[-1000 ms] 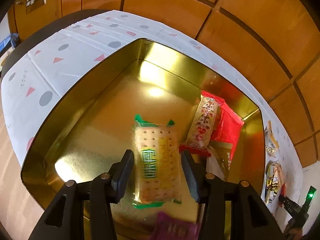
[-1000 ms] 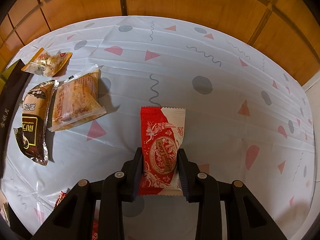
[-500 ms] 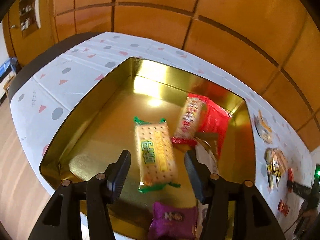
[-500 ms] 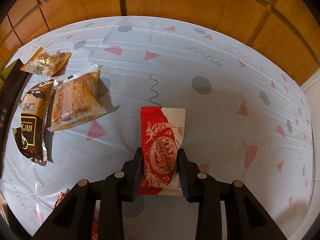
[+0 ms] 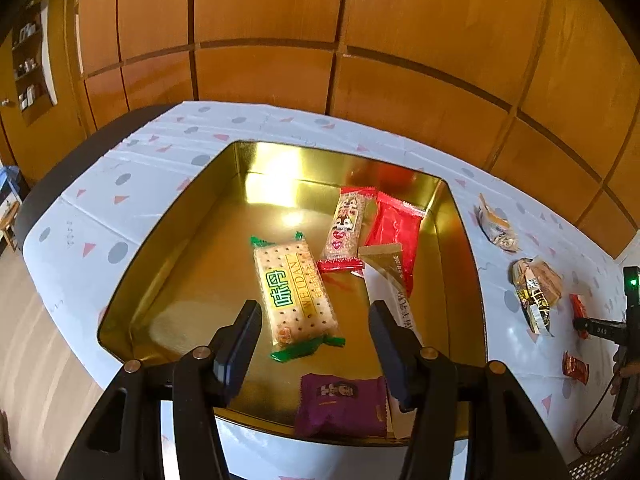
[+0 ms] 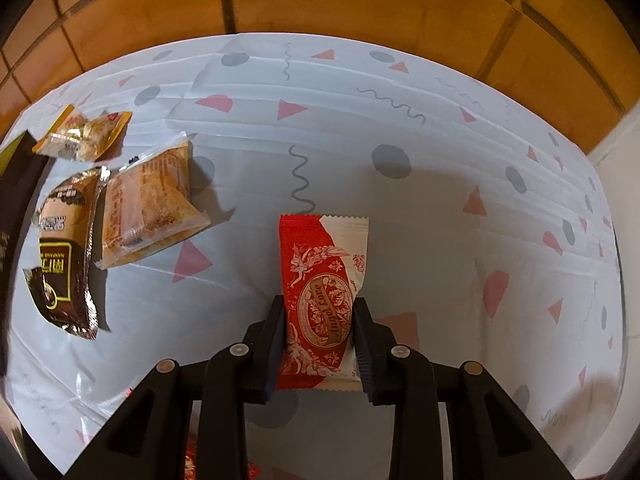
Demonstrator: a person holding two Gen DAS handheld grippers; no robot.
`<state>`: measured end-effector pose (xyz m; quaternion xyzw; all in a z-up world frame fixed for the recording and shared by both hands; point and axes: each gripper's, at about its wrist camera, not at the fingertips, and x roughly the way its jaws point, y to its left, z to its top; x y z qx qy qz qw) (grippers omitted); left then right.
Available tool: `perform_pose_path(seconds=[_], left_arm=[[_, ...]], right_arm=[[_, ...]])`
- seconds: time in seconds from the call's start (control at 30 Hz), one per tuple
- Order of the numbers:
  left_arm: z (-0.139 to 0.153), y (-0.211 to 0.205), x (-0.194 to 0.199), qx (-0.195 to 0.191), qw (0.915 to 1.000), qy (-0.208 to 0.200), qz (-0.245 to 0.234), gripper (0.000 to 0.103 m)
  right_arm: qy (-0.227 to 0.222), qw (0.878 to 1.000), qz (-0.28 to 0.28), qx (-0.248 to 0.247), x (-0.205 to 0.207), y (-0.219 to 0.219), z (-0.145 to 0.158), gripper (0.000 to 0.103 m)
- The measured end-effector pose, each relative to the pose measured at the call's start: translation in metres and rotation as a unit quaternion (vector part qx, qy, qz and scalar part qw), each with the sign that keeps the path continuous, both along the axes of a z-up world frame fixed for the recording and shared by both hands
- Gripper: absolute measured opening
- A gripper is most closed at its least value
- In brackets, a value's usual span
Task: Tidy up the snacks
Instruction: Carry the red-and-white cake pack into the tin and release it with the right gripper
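Snacks, assorted, in two lots on a table under a white cloth (image 6: 420, 128) printed with grey dots and pink triangles. Lot one, inside a gold tin (image 5: 168, 240) near the table's left end: a green-trimmed cracker pack (image 5: 294, 296) at the middle of the floor, a red-and-white bar (image 5: 347, 230) and a red packet (image 5: 394, 232) toward the far right corner, a white-and-gold stick pack (image 5: 390, 280) along the right wall, a purple packet (image 5: 342, 406) against the near wall. Left gripper (image 5: 314, 346) above the tin's near side, jaws wide, nothing between them. Lot two, loose on the cloth beyond the tin's right wall: a small orange packet (image 6: 82, 134), a clear-wrapped pastry (image 6: 148, 204), a dark brown packet (image 6: 64, 252). Right gripper (image 6: 318, 340) clamped on a red-and-white cookie packet (image 6: 324, 280), jaws closing, the packet's far end jutting out past the fingertips.
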<state>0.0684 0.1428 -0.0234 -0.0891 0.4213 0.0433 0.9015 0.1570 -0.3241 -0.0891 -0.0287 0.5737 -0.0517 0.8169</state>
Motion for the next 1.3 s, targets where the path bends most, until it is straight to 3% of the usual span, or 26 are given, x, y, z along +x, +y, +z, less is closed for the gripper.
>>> perform_pose_path(seconds=[0.23, 0.7, 1.0, 1.3], left_arm=[[-0.002, 0.001, -0.01, 0.016, 0.9998, -0.006, -0.011, 0.056], [-0.004, 0.001, -0.024, 0.015, 0.9997, -0.013, -0.013, 0.056], [-0.003, 0.003, -0.025, 0.012, 0.9998, -0.012, -0.009, 0.056], [0.002, 0.024, -0.029, 0.007, 0.9995, -0.02, 0.025, 0.056]], right_arm=[[-0.035, 0.998, -0.049, 0.036, -0.01, -0.005, 0.021, 0.031], [-0.064, 0.995, -0.028, 0.075, -0.024, 0.024, 0.042, 0.031], [-0.062, 0.99, 0.061, 0.107, -0.028, 0.09, 0.05, 0.031], [-0.054, 0.969, 0.199, 0.138, -0.04, 0.206, 0.061, 0.031]])
